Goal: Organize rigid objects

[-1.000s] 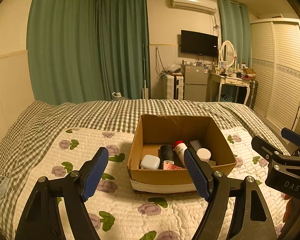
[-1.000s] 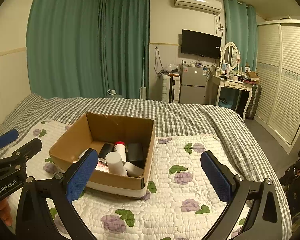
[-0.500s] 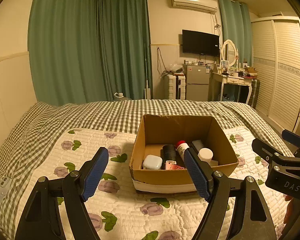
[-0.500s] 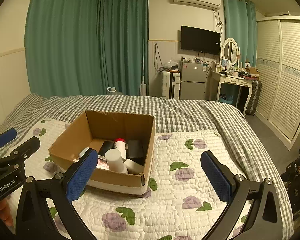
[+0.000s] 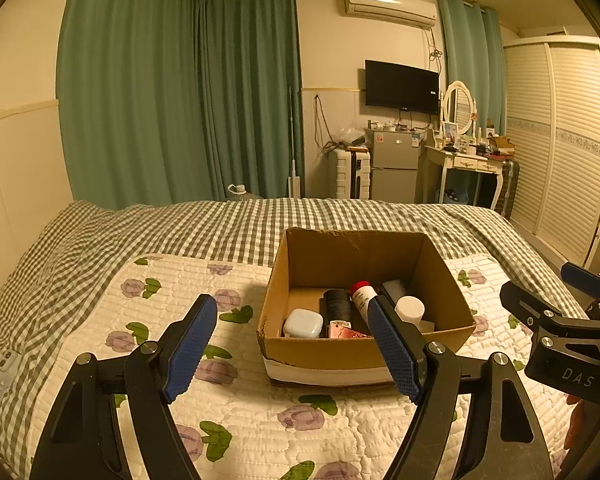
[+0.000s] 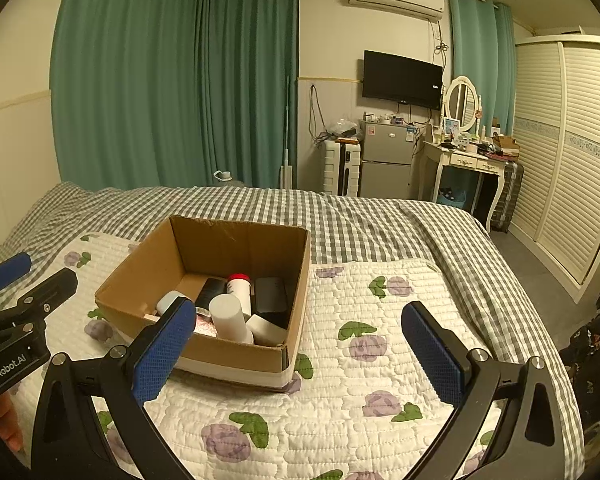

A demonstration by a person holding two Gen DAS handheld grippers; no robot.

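An open cardboard box [image 5: 364, 350] stands on the quilted bed; it also shows in the right wrist view [image 6: 148, 276]. It holds several rigid items: a white case [image 5: 302, 323], a black cylinder [image 5: 337, 305], a red-capped white bottle [image 5: 362, 294], a white bottle [image 6: 229, 317] and a dark flat box [image 6: 271, 294]. My left gripper [image 5: 292, 346] is open and empty, held in front of the box. My right gripper [image 6: 298, 350] is open and empty, to the right of the box's front corner.
The floral white quilt [image 6: 372, 360] lies over a checked bedspread [image 6: 360, 224]. Beyond the bed's foot stand green curtains, a white suitcase [image 5: 350, 174], a small fridge [image 5: 394, 170], a dressing table [image 5: 466, 164] and a louvred wardrobe [image 5: 564, 140].
Both grippers have drawn slightly back and up from the box; both stay open and empty. The box and its contents have not moved.
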